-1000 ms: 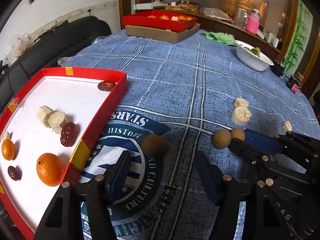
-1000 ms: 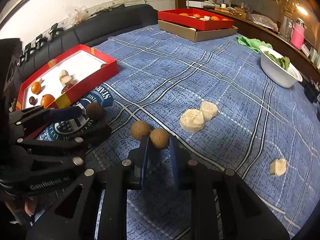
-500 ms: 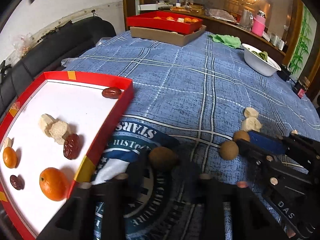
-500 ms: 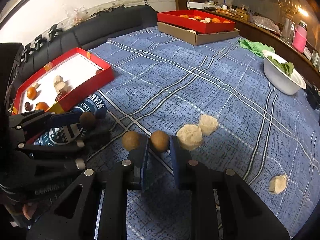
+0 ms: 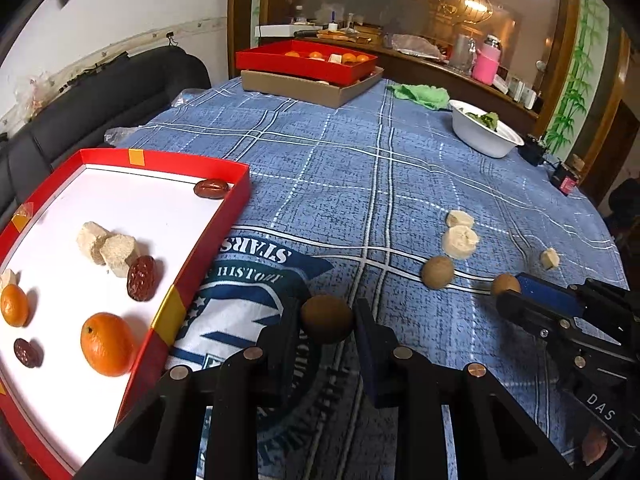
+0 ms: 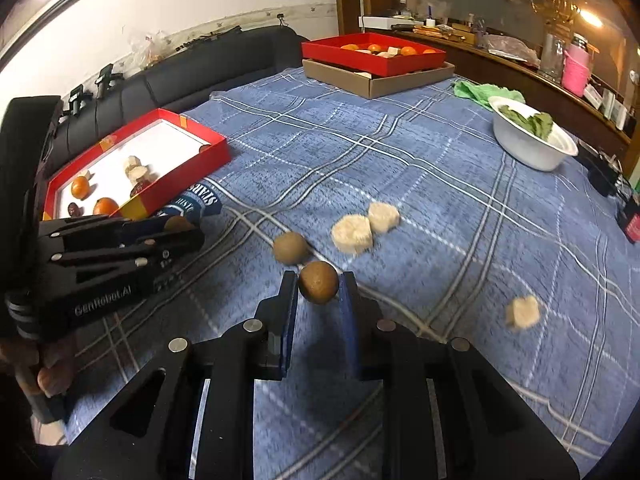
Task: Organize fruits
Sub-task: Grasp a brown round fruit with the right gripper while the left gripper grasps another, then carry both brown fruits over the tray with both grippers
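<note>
Right wrist, round brown fruit [image 6: 318,287], matte, speckled

Blue plaid tablecloth [image 5: 340,168]; red tray [image 5: 224,236], brown longan [image 5: 438,272], banana slices [image 5: 460,236], white bowl [image 5: 486,136]

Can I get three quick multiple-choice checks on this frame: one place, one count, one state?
1. Where does the white bowl of green leaves stand?
A. inside the red tray
B. on the blue checked cloth, far right
C. on the black sofa

2. How many oranges lie in the near red tray?
A. two
B. four
C. none

3. What is the left gripper doing?
A. wide open over the cloth
B. shut on a banana slice
C. shut on a round brown fruit

Answers:
1 B, the bowl sits on the cloth at the table's far right edge.
2 A, one larger and one smaller orange show.
3 C, both pads press the brown fruit.
</note>
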Motion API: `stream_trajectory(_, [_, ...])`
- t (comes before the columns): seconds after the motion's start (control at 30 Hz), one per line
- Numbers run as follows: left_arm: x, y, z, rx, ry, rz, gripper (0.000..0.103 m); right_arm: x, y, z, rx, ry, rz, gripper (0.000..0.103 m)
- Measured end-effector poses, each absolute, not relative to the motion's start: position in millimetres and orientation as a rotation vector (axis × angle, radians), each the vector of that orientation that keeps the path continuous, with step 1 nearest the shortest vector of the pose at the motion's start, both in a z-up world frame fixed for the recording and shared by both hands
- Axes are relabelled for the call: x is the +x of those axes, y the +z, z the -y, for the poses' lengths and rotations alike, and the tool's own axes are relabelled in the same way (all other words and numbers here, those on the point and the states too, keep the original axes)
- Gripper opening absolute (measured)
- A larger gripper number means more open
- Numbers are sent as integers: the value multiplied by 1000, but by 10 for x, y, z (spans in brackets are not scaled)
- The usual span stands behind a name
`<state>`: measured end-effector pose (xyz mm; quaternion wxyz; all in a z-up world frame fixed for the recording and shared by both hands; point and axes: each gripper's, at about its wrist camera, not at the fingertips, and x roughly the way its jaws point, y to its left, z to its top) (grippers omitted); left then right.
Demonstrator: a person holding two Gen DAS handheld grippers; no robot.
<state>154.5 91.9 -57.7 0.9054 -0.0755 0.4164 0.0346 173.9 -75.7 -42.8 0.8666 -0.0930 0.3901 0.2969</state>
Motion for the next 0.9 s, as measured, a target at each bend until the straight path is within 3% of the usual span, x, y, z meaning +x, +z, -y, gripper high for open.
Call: stream_trajectory(0.9, [827, -333, -698, -136, 110, -810, 26, 1182, -133, 850, -168, 647, -743, 20])
